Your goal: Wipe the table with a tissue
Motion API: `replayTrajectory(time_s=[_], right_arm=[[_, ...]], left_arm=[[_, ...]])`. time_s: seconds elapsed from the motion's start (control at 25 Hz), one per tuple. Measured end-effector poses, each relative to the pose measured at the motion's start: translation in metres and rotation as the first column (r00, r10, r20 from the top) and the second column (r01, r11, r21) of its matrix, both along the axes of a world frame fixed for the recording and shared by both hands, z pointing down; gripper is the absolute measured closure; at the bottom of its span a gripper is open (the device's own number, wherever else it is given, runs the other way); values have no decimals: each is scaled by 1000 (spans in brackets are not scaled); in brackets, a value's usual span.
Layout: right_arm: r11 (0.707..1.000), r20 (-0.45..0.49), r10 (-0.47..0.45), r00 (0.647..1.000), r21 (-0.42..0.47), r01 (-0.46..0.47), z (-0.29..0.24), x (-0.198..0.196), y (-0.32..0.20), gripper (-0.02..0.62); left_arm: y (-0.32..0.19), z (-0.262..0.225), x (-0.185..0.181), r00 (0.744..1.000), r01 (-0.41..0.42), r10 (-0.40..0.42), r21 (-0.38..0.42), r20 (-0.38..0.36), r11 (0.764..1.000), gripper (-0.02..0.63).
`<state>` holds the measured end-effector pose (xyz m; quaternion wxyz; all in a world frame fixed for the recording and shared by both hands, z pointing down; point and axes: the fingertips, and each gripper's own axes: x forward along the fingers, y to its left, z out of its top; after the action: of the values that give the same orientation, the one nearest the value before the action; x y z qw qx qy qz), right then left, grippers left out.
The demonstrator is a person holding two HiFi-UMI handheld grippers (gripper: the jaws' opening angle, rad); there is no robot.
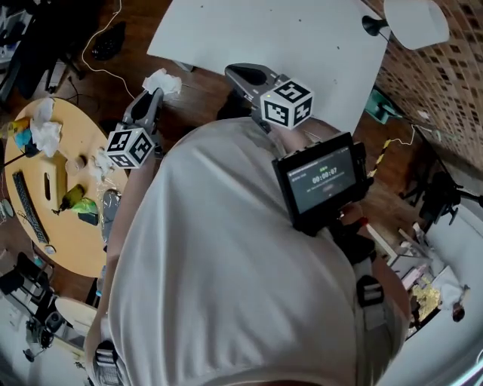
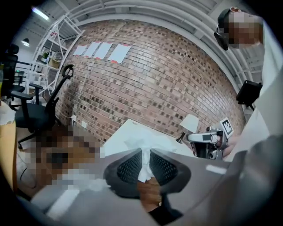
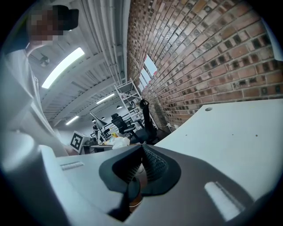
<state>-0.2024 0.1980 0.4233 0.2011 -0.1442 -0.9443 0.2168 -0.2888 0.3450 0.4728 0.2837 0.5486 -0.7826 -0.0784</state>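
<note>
Left gripper (image 1: 154, 96): jaws closed down on a white tissue (image 1: 163, 81), mesh pads pinching it from both sides; the crumpled end sticks out past the fingertips
Right gripper (image 3: 142, 149): pads meet at the tips, nothing between them
Tissue, place: in the left gripper, in the air over the brown floor, just off the near-left edge of the white table (image 1: 287, 45); not touching the tabletop
Grippers, relative: side by side in front of the person's white shirt (image 1: 226, 264), left one to the left, both aimed toward the far white table, marker cubes on top
White table: bare top, far side runs along the brick wall (image 2: 168, 79); a white lamp (image 1: 415, 21) stands at its far-right corner
Round wooden table (image 1: 72, 245): left of the person, well apart from the white table; carries more crumpled tissues (image 1: 45, 134) and small clutter
Screen (image 1: 324, 179): dark, mounted at the person's chest, right of the left gripper
</note>
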Motion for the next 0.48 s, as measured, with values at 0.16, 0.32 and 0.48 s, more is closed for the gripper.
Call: replayTrajectory(time_s=[0.16, 0.32, 0.48], right_arm=[[999, 10, 36, 999, -20, -36, 1, 1, -37, 588], [997, 11, 66, 998, -45, -66, 6, 3, -82, 588], [993, 24, 102, 994, -60, -100, 6, 3, -105, 588]], left_arm=[[-46, -6, -4, 998, -60, 60, -16, 14, 998, 552], [-93, -10, -5, 995, -97, 98, -30, 8, 995, 554], [-110, -8, -10, 992, -118, 121, -74, 29, 990, 554]])
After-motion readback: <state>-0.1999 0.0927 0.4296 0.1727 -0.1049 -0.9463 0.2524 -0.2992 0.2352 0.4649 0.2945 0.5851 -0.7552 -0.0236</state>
